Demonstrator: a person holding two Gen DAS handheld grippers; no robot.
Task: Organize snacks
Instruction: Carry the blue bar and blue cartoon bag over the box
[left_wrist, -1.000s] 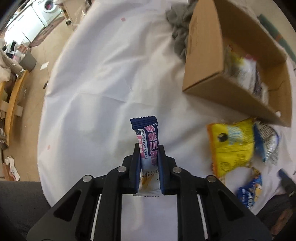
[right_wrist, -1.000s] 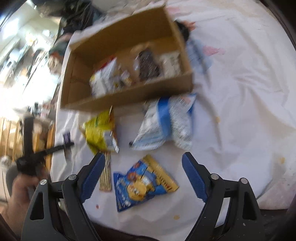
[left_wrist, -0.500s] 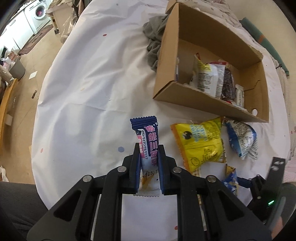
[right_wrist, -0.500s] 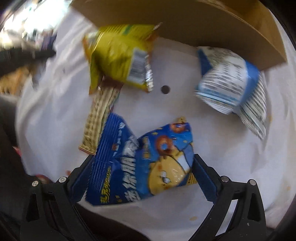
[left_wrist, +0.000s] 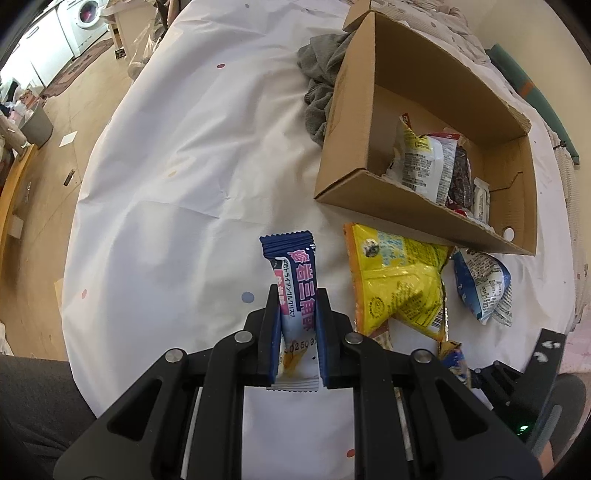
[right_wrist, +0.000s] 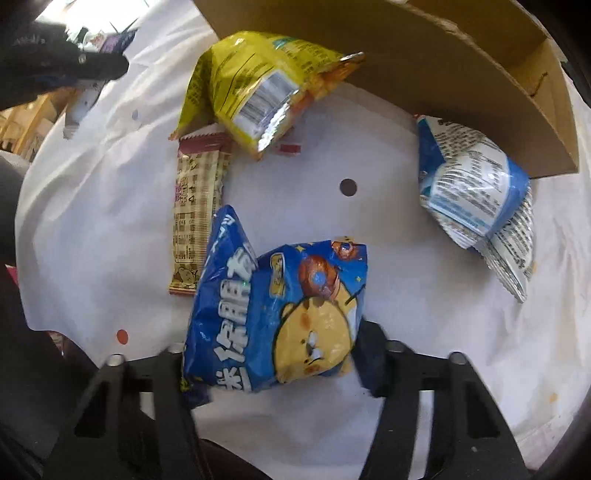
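My left gripper (left_wrist: 297, 314) is shut on a navy and white snack bar (left_wrist: 295, 280), held upright above the white tablecloth. The cardboard box (left_wrist: 347, 96) lies to its upper right with several snack packs (left_wrist: 424, 162) inside. My right gripper (right_wrist: 273, 354) has its jaws closed against a blue snack bag (right_wrist: 280, 314) with a cartoon face, near the table's front edge. A yellow bag (right_wrist: 255, 85) (left_wrist: 395, 280), a beige checked bar (right_wrist: 195, 206) and a blue and white bag (right_wrist: 476, 192) (left_wrist: 484, 284) lie in front of the box (right_wrist: 443, 74).
A grey cloth (left_wrist: 321, 85) is bunched behind the box's left side. The tablecloth (left_wrist: 184, 166) stretches wide to the left, with the floor and a washing machine (left_wrist: 88, 22) beyond. The right gripper's body (left_wrist: 517, 391) shows at the lower right of the left wrist view.
My right gripper dropped down over the blue bag and its jaws closed in on it. My left gripper with the bar swung so that the box now stands nearer the middle of its view.
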